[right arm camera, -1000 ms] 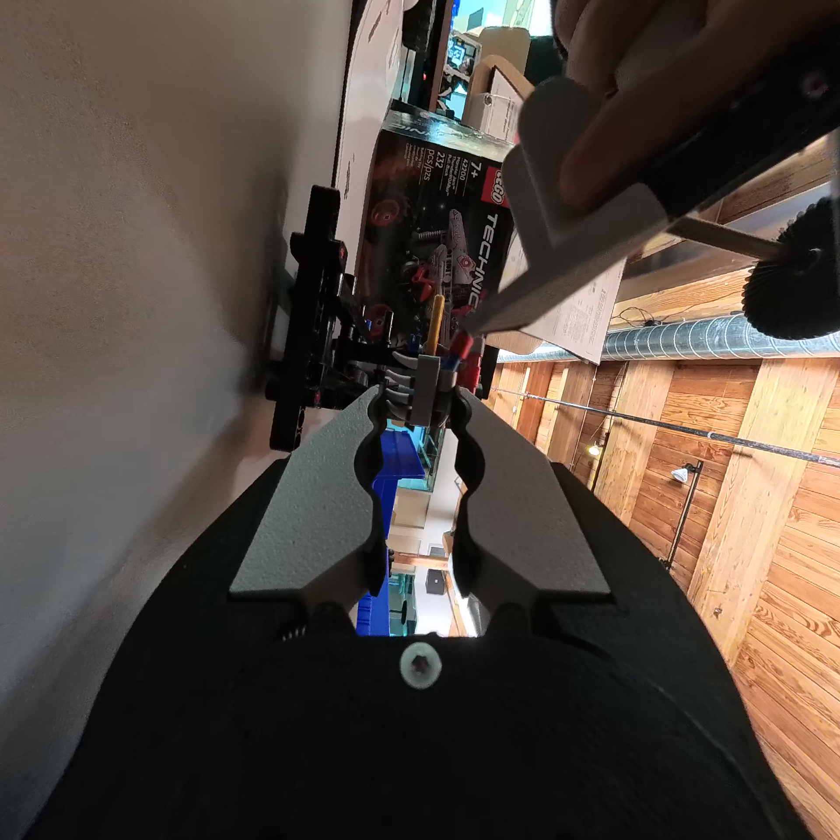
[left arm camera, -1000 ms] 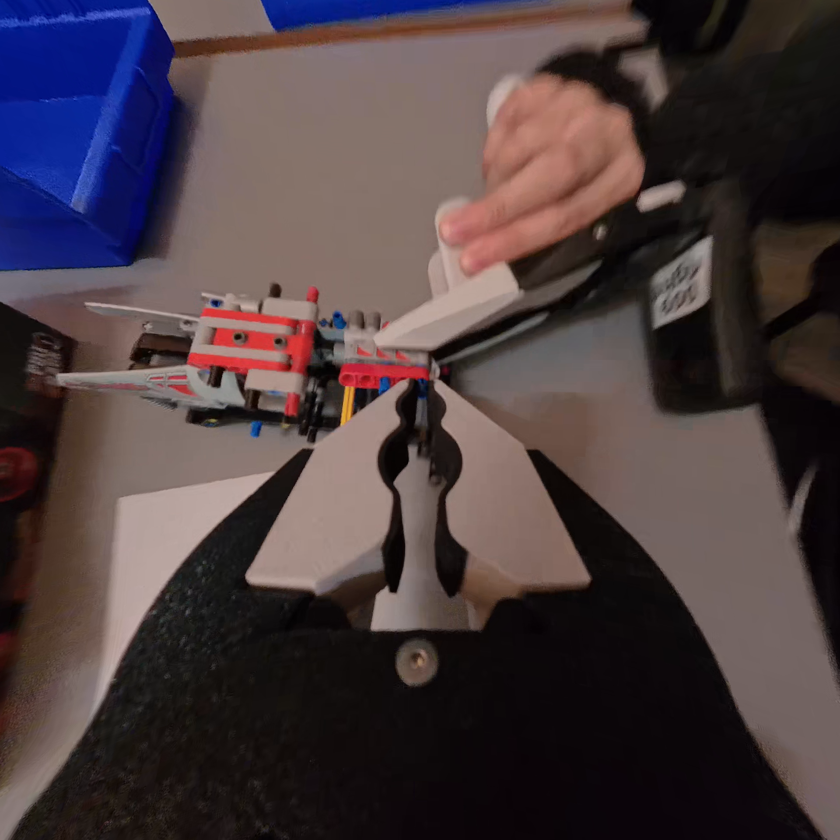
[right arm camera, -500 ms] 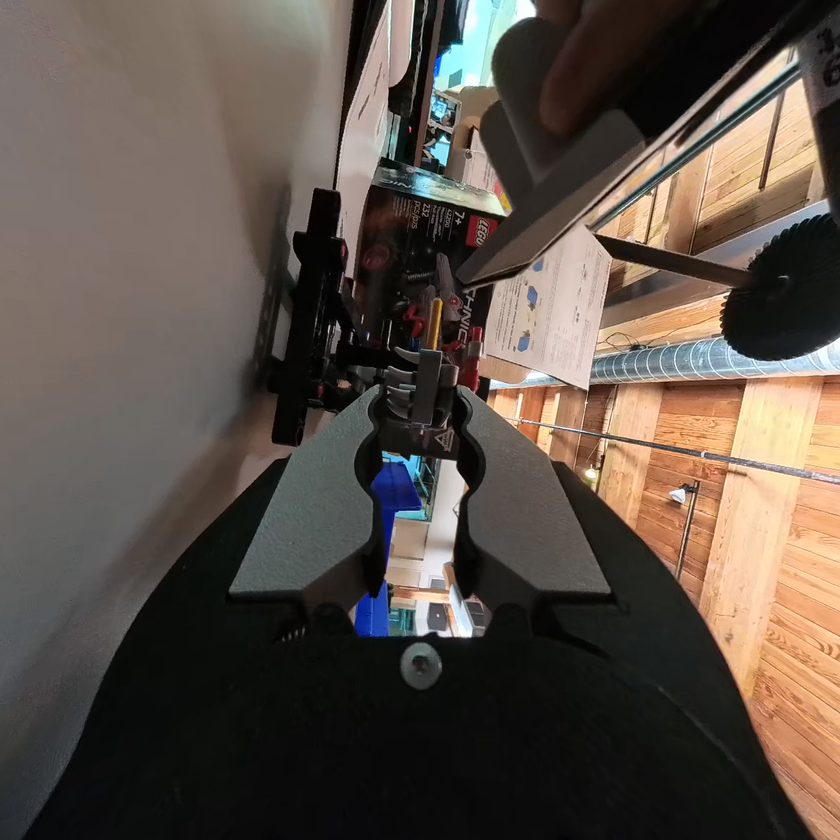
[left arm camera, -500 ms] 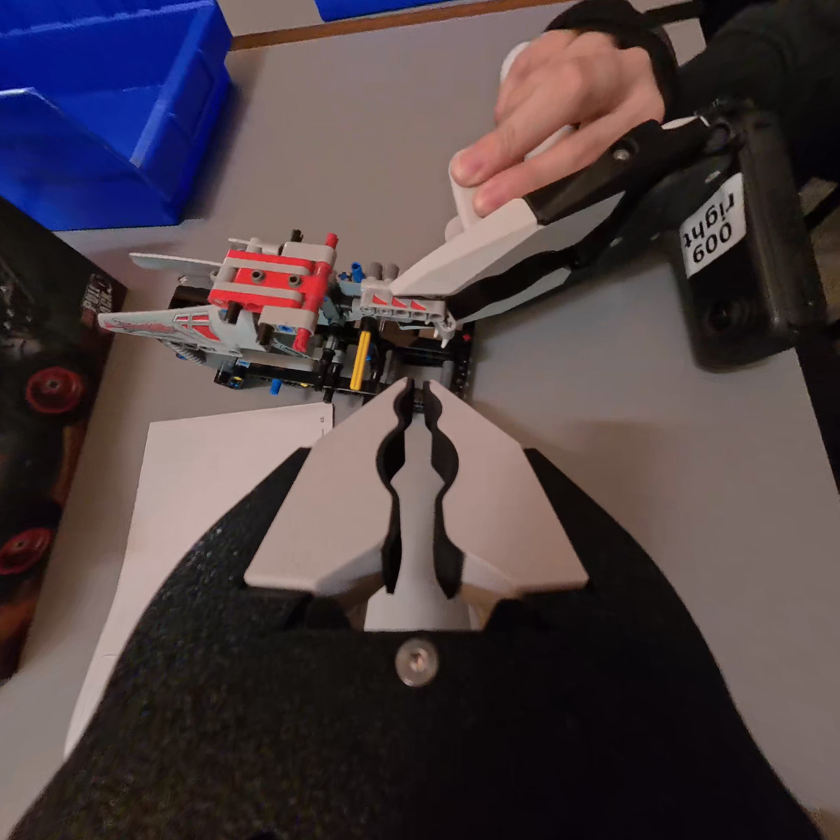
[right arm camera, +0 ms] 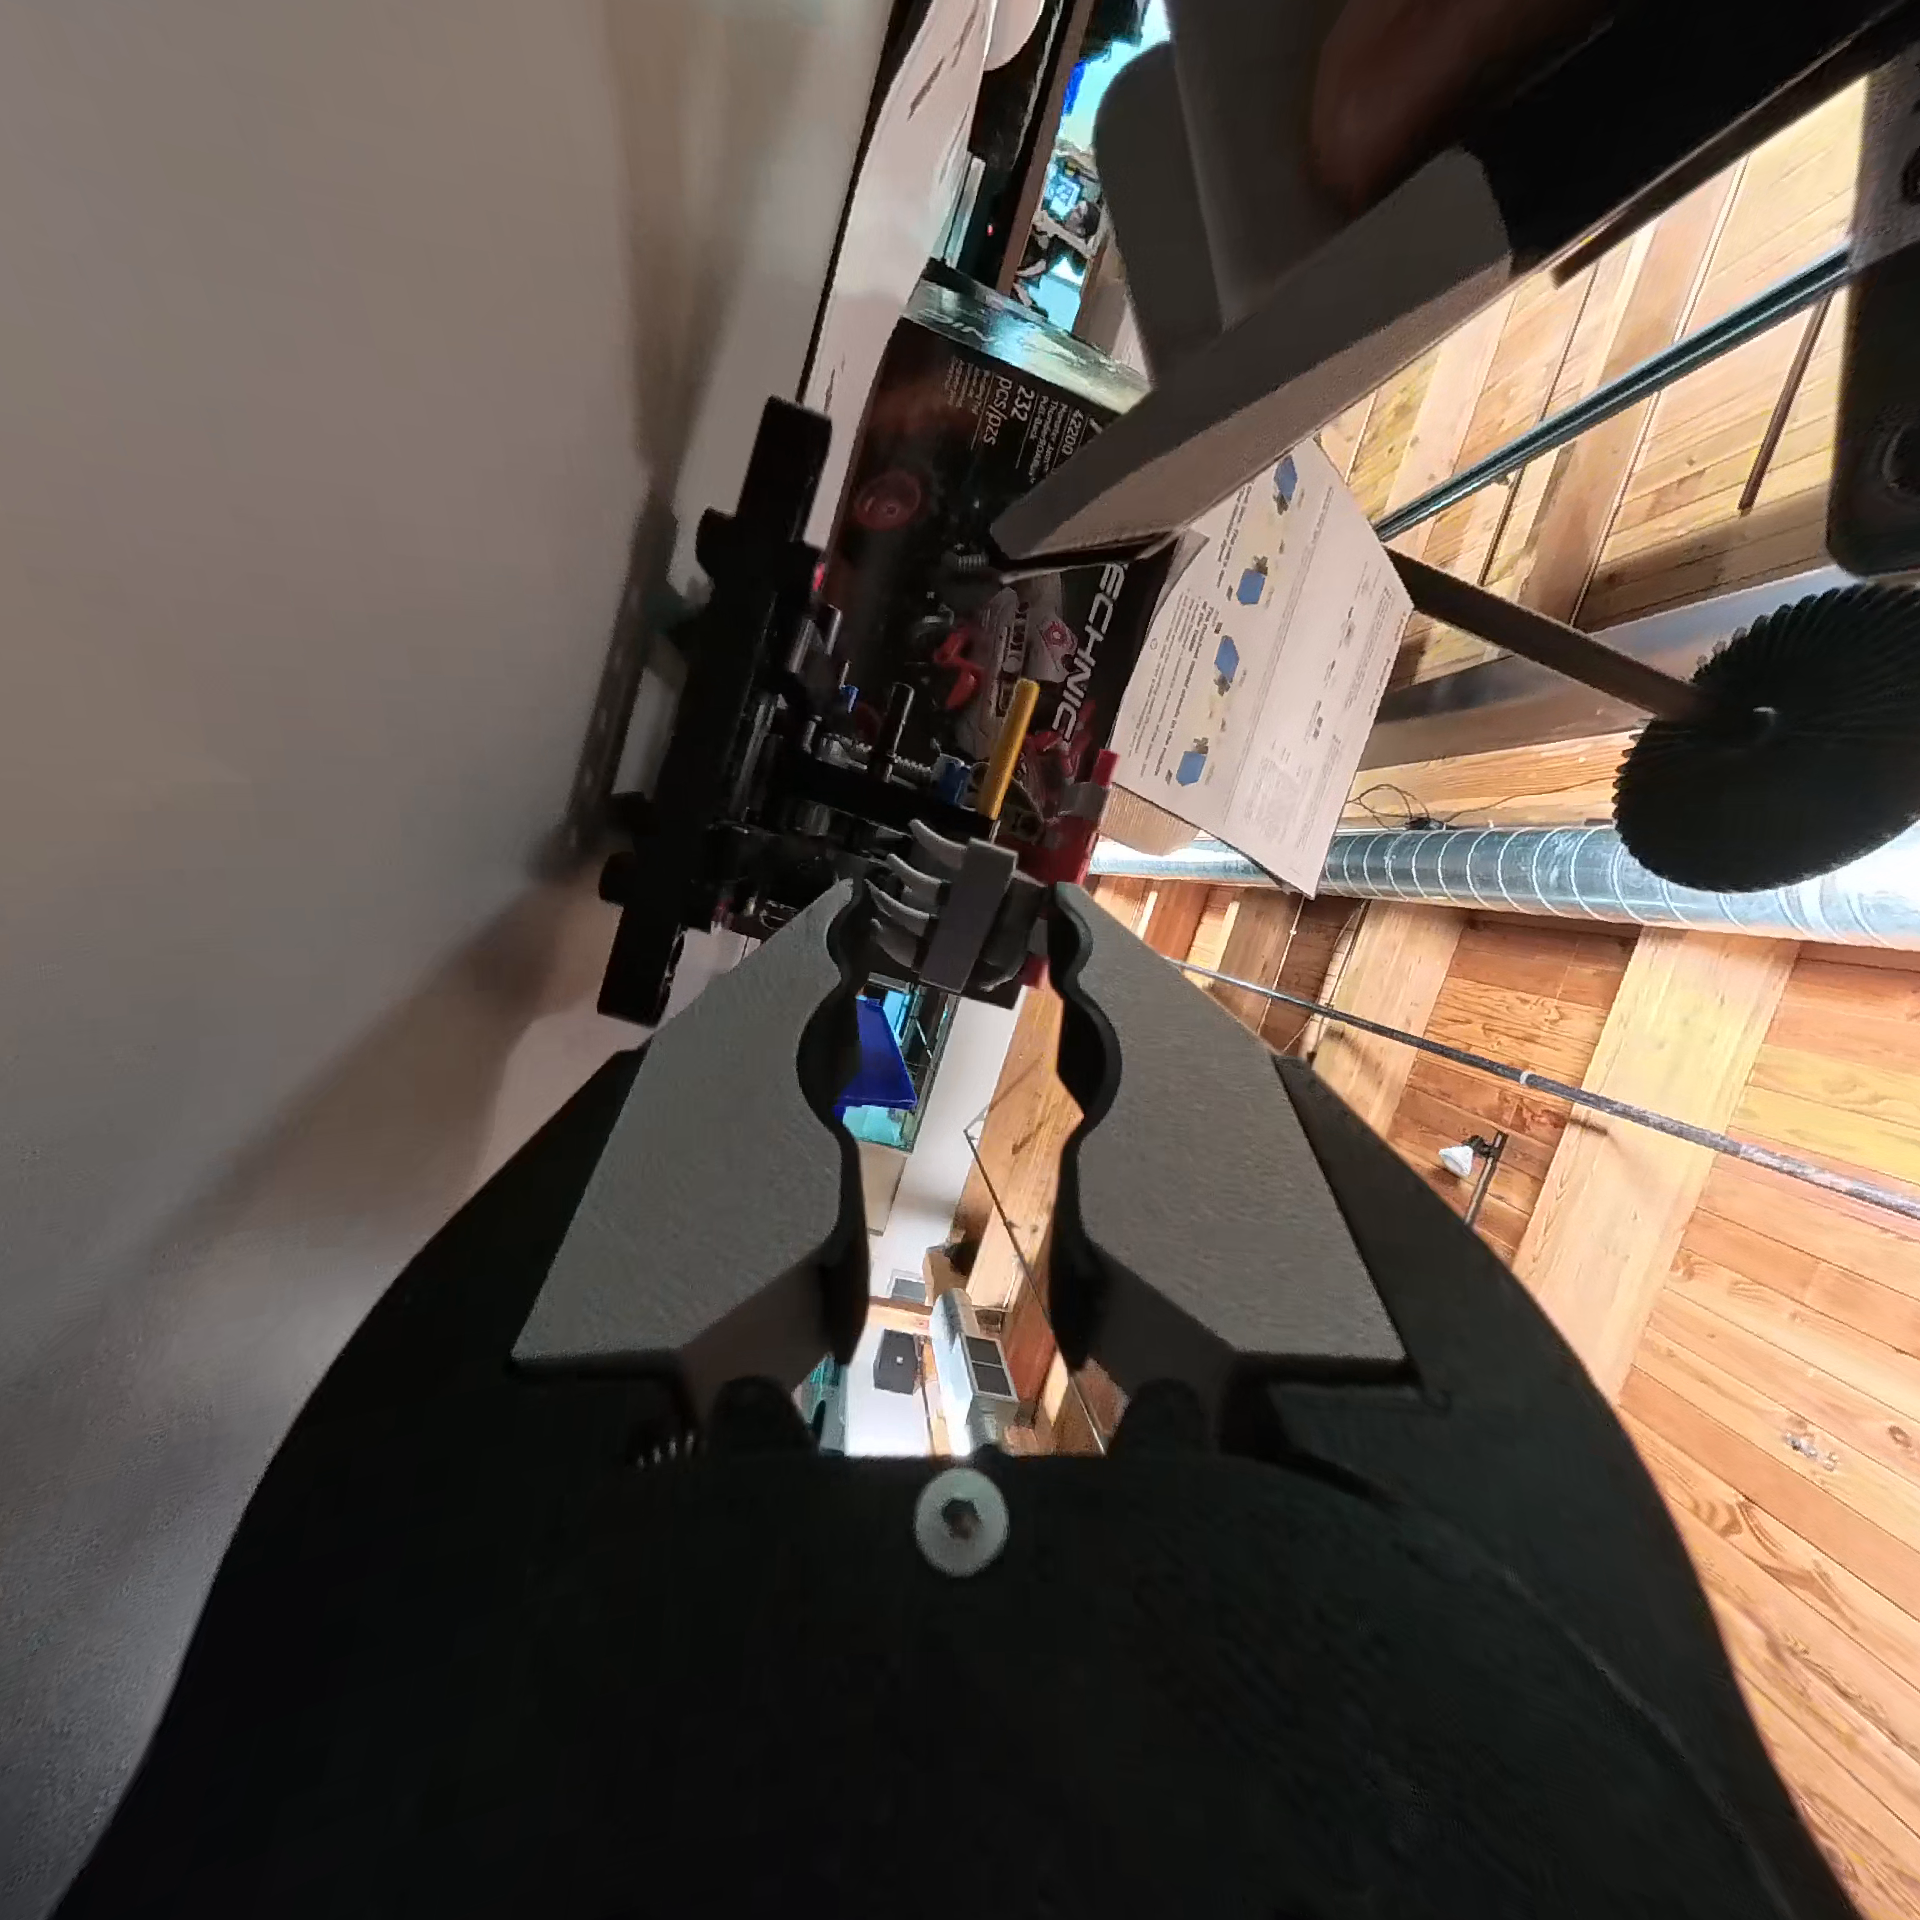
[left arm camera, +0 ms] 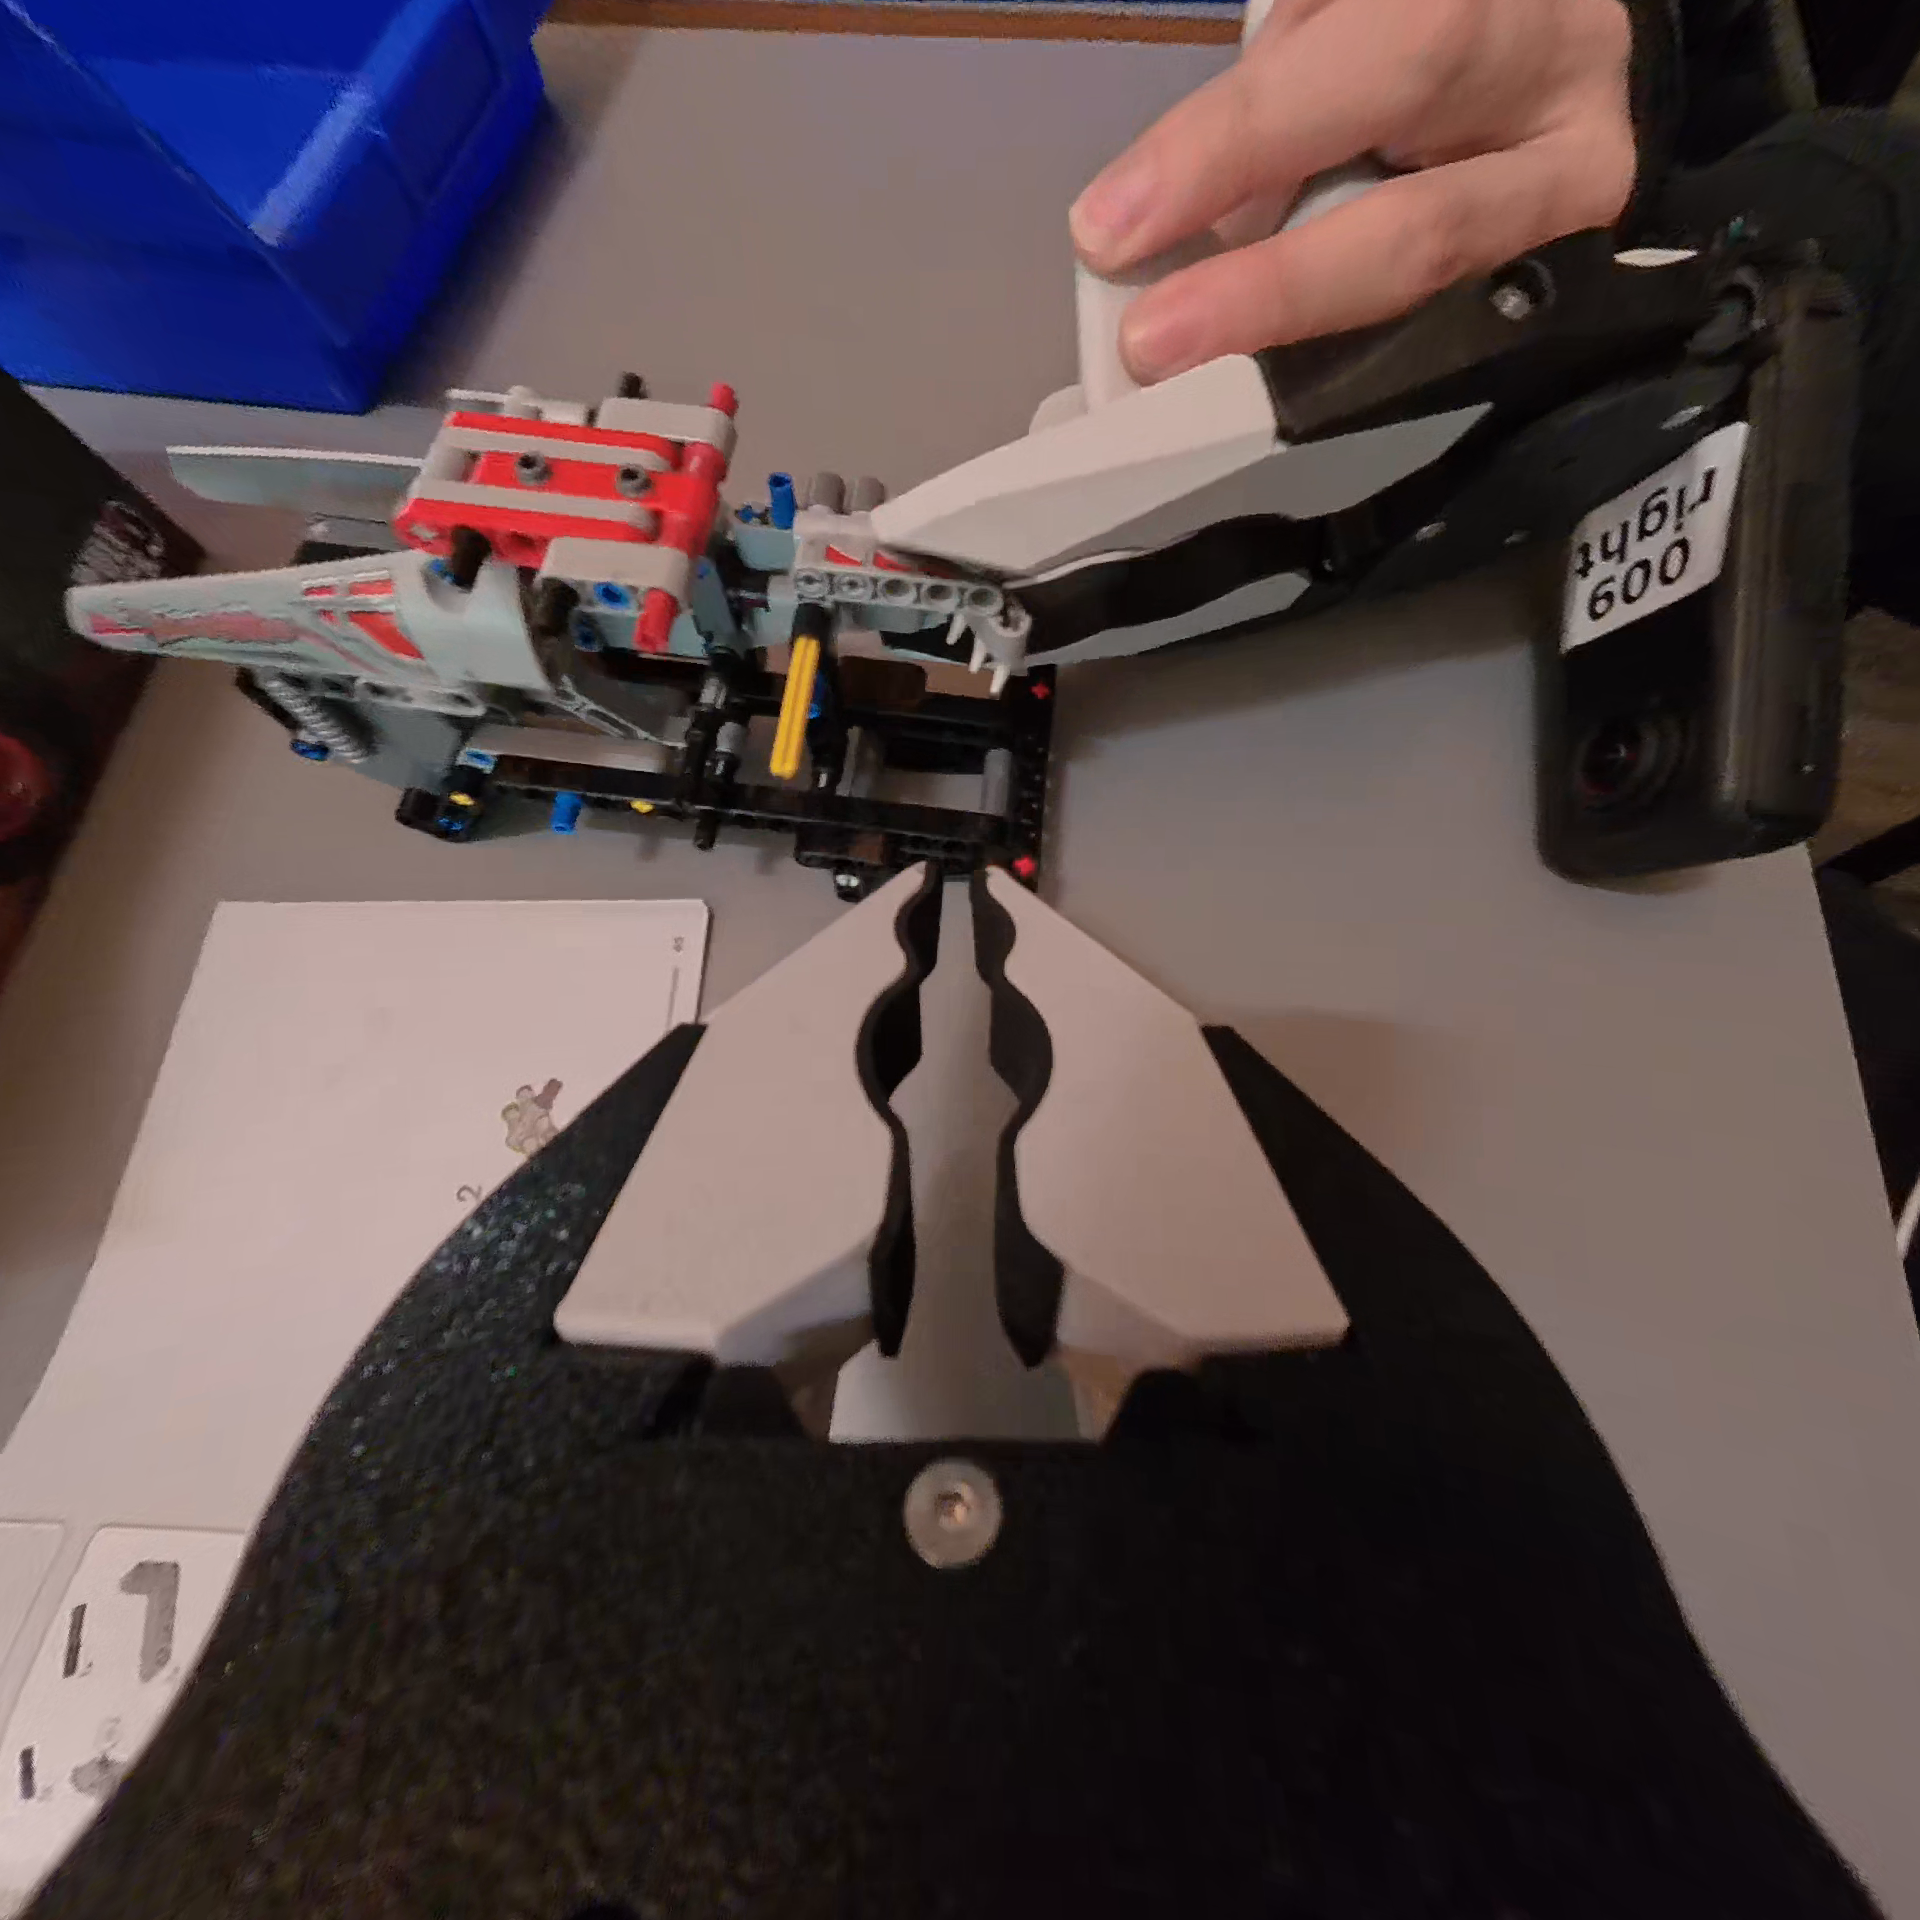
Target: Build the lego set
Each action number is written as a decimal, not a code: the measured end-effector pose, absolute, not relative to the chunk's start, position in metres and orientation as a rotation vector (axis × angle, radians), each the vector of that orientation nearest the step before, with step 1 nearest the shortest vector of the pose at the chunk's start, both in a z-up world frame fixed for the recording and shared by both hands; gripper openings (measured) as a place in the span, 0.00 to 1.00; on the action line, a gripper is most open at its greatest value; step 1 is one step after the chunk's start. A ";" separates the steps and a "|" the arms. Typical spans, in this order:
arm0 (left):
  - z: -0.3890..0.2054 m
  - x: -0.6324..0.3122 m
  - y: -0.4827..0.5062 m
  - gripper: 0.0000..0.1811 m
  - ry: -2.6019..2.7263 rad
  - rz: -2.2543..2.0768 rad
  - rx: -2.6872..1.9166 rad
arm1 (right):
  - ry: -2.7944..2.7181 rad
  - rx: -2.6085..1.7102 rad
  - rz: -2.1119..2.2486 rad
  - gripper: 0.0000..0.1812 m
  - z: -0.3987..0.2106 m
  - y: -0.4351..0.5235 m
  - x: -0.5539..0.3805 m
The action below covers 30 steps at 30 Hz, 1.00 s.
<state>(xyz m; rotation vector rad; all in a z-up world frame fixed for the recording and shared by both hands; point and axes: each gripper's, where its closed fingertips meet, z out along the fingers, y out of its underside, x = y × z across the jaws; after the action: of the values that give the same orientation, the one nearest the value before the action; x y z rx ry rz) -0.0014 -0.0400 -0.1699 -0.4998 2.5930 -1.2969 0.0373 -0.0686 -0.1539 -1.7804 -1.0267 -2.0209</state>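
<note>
A partly built lego model (left arm camera: 582,561) in red, grey and black, with a yellow axle, lies on the grey table (left arm camera: 1351,1039). My left gripper (left arm camera: 951,881) is shut and empty, its tips just short of the model's black frame. My right gripper (left arm camera: 966,592) comes in from the right and is shut on the model's grey front end. In the right wrist view, my right gripper (right arm camera: 951,914) clamps that grey piece of the model (right arm camera: 748,727). One finger of the left gripper (right arm camera: 1195,457) shows above it.
Blue bins (left arm camera: 260,156) stand at the back left. A white instruction sheet (left arm camera: 416,1091) lies at the near left. The black set box (right arm camera: 997,468) stands beyond the model, left of it in the left wrist view. A hand (left arm camera: 1351,187) holds the right gripper. Tip to tip, the grippers are about 6 cm apart.
My left gripper has drawn back from the model toward the near side, so the black frame now shows. The right gripper has kept its hold on the grey end.
</note>
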 end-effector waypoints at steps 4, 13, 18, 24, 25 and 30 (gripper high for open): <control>-0.164 0.000 -0.039 0.01 2.567 -1.323 -0.552 | -0.965 -1.806 -1.984 0.25 -0.147 -0.074 0.039; -0.165 -0.011 -0.030 0.01 2.562 -1.330 -0.566 | -0.891 -1.657 -1.914 0.43 -0.124 -0.080 0.021; -0.165 -0.034 -0.032 0.01 2.575 -1.434 -0.472 | -0.557 -1.591 -1.772 0.49 -0.086 -0.109 -0.007; -0.174 -0.062 -0.065 0.01 2.665 -1.604 -0.380 | 0.254 -1.361 -1.489 0.49 -0.003 -0.224 -0.048; -0.174 -0.063 -0.072 0.02 2.669 -1.641 -0.372 | 0.382 -1.271 -1.513 0.48 0.010 -0.262 -0.056; -0.173 -0.055 -0.084 0.03 2.658 -1.654 -0.406 | 1.207 -0.897 -1.871 0.41 -0.016 -0.513 -0.141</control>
<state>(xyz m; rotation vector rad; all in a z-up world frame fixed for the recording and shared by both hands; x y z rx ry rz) -0.0552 -0.0839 -0.1727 -0.4062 2.6576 -1.6540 -0.1408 -0.5134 -0.0158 -0.8975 1.2067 -1.8706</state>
